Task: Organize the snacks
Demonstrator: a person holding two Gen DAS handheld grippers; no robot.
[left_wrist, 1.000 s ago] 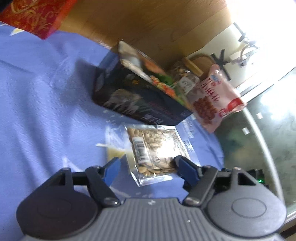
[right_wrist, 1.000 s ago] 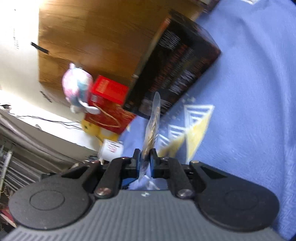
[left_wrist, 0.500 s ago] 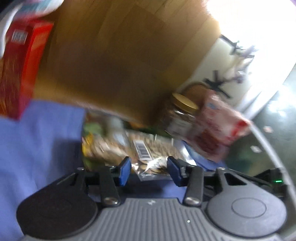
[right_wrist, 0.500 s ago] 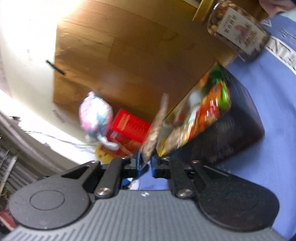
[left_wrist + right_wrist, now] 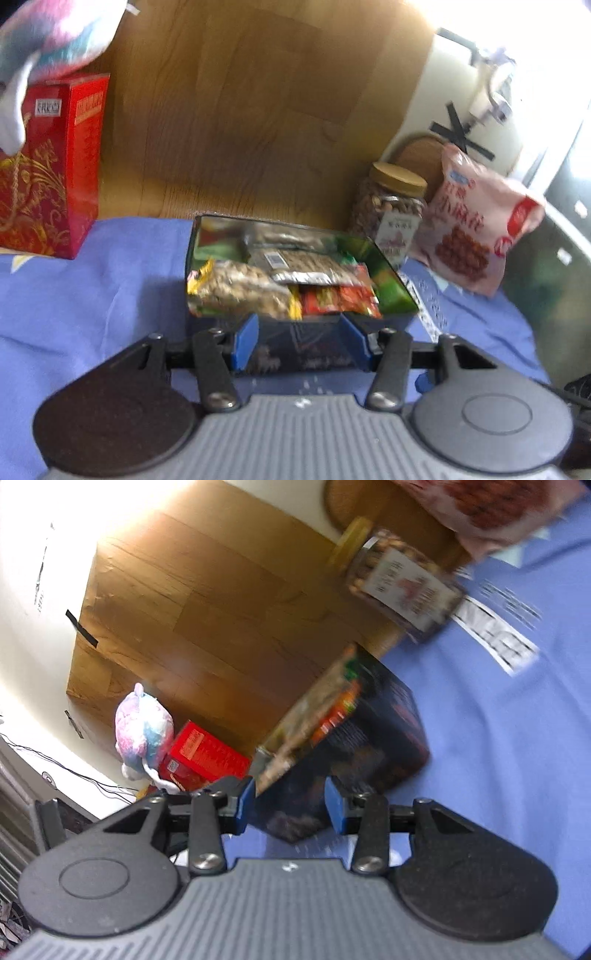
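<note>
A dark open box (image 5: 301, 347) stands on the blue cloth and holds several snack packs. A clear pack of nuts (image 5: 295, 263) lies on top of them, next to a yellow-edged nut pack (image 5: 236, 293). My left gripper (image 5: 298, 341) is open and empty, just in front of the box's near wall. My right gripper (image 5: 291, 805) is open and empty, close to the same box (image 5: 354, 738), which appears tilted in this view. Both views are blurred.
A jar of nuts with a gold lid (image 5: 391, 210) and a pink snack bag (image 5: 476, 229) stand right of the box. A red gift box (image 5: 48, 166) with a plush toy (image 5: 51, 29) stands at the left. A wooden panel (image 5: 258, 103) backs the table.
My right gripper was shut on the clear nut pack and has opened; the pack now lies in the box. My left gripper, open around it earlier, has widened again and stands before the box.
</note>
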